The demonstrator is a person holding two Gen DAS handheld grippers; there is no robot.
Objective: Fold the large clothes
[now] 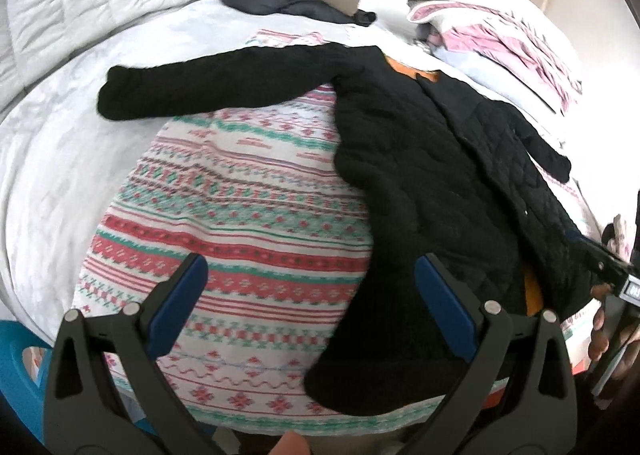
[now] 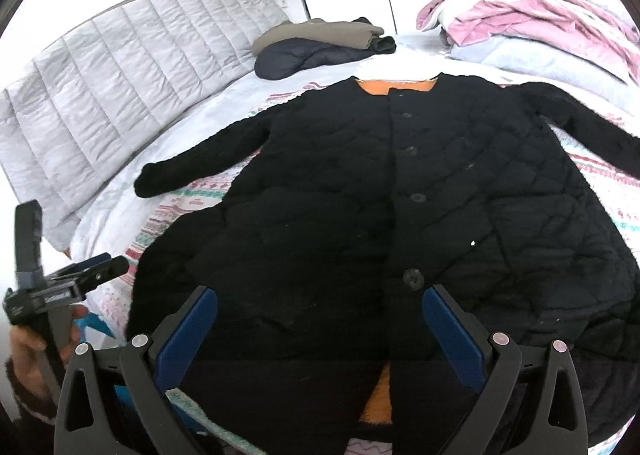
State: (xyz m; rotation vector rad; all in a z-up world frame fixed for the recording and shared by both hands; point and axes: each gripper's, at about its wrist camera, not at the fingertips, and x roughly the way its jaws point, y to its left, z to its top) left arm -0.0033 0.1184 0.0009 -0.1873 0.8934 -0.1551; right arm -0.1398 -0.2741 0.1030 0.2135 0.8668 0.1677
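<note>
A black quilted jacket point(image 2: 360, 195) with an orange lining lies flat, front up and buttoned, sleeves spread, on a patterned blanket point(image 1: 240, 215) on the bed. In the left wrist view the jacket point(image 1: 420, 159) lies to the right, its left sleeve stretched toward the far left. My left gripper point(image 1: 312, 279) is open and empty above the blanket, beside the jacket's left hem. My right gripper point(image 2: 320, 311) is open and empty just above the jacket's bottom hem near the lowest button. The left gripper also shows in the right wrist view point(image 2: 80, 279) at the left edge.
Folded dark and tan garments point(image 2: 320, 43) lie at the far side of the bed. A pile of pink and white bedding point(image 2: 540, 23) sits at the far right. A grey quilted headboard point(image 2: 120, 87) is at the left. A blue basket point(image 1: 20, 367) stands by the bed's near corner.
</note>
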